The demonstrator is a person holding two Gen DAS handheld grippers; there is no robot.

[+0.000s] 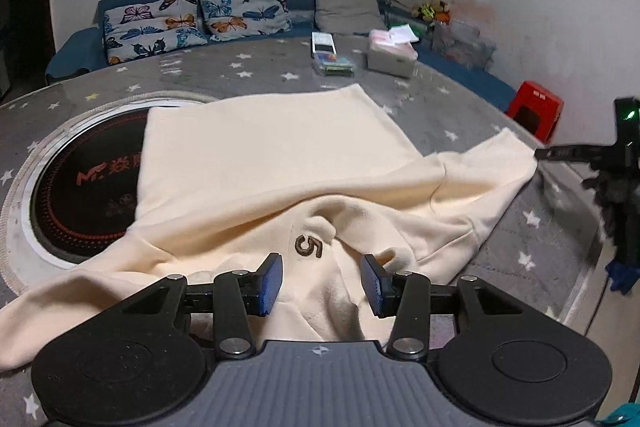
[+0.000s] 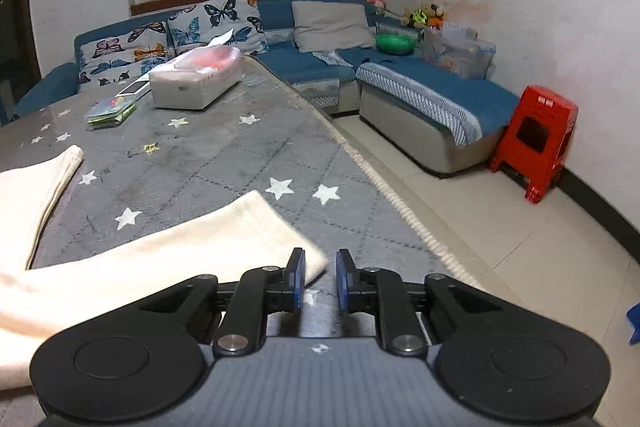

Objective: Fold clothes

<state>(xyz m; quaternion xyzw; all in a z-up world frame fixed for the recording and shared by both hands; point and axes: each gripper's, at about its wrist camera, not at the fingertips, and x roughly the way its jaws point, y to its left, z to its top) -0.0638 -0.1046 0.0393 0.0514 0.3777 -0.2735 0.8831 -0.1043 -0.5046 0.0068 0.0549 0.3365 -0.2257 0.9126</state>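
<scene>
Cream sweatshirt (image 1: 280,167) with a brown "5" (image 1: 309,247) on its chest lies spread over the star-patterned grey cloth of the bench (image 2: 224,163), filling the middle of the left wrist view and partly covering the round black cooktop (image 1: 84,187) at left. Its body is flat toward the upper part of the frame, but the near part is rumpled and both sleeves lie loose, so folding looks barely begun. The left gripper (image 1: 322,281) hovers over the bunched fabric near the "5", jaws apart and holding nothing. The right gripper (image 2: 320,277), at the bottom centre of its own view, has jaws slightly apart at the end of the sleeve (image 2: 224,239); the cuff corner lies beside the left pad, apparently unclamped. Sleeves and body remain to be folded.
</scene>
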